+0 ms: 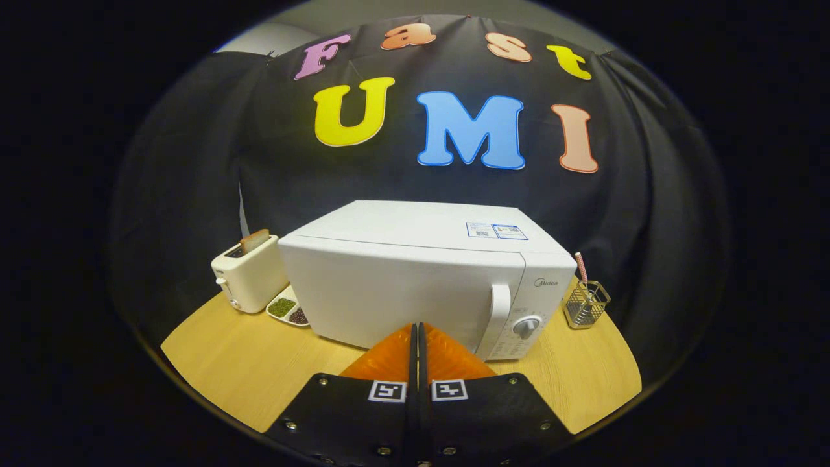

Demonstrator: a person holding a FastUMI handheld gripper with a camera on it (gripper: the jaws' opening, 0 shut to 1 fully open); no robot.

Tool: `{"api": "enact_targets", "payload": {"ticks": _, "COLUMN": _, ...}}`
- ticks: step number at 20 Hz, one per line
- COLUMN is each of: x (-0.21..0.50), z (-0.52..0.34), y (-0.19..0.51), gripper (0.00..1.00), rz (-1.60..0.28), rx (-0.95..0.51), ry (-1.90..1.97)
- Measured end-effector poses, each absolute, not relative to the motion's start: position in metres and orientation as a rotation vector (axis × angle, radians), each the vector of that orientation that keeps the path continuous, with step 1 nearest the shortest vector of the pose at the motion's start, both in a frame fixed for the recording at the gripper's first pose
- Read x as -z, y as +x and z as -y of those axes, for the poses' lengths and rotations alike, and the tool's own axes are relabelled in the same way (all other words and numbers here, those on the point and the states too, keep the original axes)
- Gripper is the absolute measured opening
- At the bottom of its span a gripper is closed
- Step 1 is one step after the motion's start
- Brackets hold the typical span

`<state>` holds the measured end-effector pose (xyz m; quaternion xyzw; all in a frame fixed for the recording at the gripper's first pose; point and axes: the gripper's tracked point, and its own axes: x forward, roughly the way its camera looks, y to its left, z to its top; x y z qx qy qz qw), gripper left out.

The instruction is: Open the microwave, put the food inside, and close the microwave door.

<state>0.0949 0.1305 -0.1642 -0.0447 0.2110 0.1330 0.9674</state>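
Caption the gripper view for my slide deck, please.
Shut gripper faces the closed microwave; toaster beside it.

A staged kitchen corner set up inside a recording booth.

A kitchen is suggested by a white microwave, a toaster loaded with a slice of bread, a divided dish of food and a wire holder, all set on a light wooden table; a booth is indicated by the black cloth wall draped behind.
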Motion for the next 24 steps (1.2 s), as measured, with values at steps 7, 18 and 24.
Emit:
{"api": "enact_targets", "payload": {"ticks": 7, "x": 0.124, "z": -0.114, "y": 0.014, "gripper": 0.0, "rz": -0.381, "rx": -0.26, "ry": -0.046}}
{"api": "enact_targets", "payload": {"ticks": 18, "x": 0.09, "z": -0.092, "y": -0.065, "gripper": 0.65, "rz": -0.247, "rx": -0.227, "ry": 0.038}}
{"api": "enact_targets", "payload": {"ticks": 24, "x": 0.087, "z": -0.084, "y": -0.082, "gripper": 0.98, "rz": -0.213, "rx": -0.22, "ry": 0.025}}
